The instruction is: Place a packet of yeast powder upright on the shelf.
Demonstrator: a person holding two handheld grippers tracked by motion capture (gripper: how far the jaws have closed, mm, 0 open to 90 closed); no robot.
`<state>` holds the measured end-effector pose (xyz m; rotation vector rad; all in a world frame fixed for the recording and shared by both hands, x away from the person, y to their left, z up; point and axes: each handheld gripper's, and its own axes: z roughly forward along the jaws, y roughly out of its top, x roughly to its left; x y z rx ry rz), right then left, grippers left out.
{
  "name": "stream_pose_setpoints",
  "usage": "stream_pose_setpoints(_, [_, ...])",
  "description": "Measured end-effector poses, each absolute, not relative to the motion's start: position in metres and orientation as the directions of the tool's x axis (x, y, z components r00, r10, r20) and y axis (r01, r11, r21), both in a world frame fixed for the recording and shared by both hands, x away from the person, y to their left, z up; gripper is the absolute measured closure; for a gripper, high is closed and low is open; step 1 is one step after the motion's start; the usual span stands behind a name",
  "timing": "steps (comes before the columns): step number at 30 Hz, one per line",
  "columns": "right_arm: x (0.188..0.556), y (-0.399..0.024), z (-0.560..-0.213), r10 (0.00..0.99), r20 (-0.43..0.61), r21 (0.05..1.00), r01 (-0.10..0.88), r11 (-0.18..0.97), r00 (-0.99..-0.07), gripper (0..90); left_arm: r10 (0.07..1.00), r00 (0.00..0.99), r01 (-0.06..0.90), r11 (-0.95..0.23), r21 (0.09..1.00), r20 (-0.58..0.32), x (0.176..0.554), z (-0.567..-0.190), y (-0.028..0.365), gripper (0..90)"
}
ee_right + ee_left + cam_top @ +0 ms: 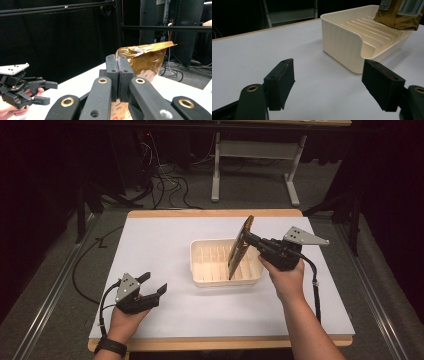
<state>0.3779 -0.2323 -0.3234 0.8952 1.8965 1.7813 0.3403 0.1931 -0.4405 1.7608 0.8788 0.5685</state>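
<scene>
A flat brown-gold packet [241, 246] stands nearly upright over the cream slotted tray [200, 270], its lower edge down among the tray's ribs. My right gripper [253, 239] is shut on the packet's upper edge from the right. In the right gripper view the jaws [119, 75] pinch the crinkled gold packet [147, 60]. My left gripper [152, 287] rests near the table's front left, open with nothing between its pads [280, 82]. In the left gripper view the tray [342, 45] stands ahead to the right, with the packet's bottom [398, 15] over its ribs.
The white table top [165, 245] has a wooden edge. Beyond its far side are a desk frame [255, 160] and cables on the floor [165, 185]. A metal rail [45, 305] runs along the left of the table.
</scene>
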Motion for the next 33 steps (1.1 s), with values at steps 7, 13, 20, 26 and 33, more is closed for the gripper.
stream_pose_setpoints(7, [0.387,-0.223,-0.325,0.666,0.148,0.982,0.186,-0.013,-0.731,90.0,0.784,0.620,0.289,-0.193,0.938,-0.030,0.340,-0.440,0.194,26.5])
stream_pose_setpoints(13, [0.395,-0.217,-0.328,0.664,0.150,0.981,0.195,-0.007,-0.733,90.0,0.782,0.623,0.289,-0.193,0.938,-0.030,0.340,-0.441,0.193,26.5])
stream_pose_setpoints(20, [0.399,-0.213,-0.330,0.662,0.147,0.978,0.206,0.012,-0.735,90.0,0.777,0.629,0.289,-0.199,0.937,-0.029,0.341,-0.441,0.191,26.5])
stream_pose_setpoints(26, [0.405,-0.212,-0.333,0.666,0.157,0.976,0.216,0.007,-0.730,90.0,0.780,0.625,0.285,-0.188,0.940,-0.034,0.339,-0.440,0.193,26.4])
stream_pose_setpoints(33, [0.411,-0.212,-0.334,0.675,0.154,0.975,0.220,0.013,-0.721,90.0,0.775,0.631,0.285,-0.197,0.938,-0.029,0.340,-0.441,0.192,26.4])
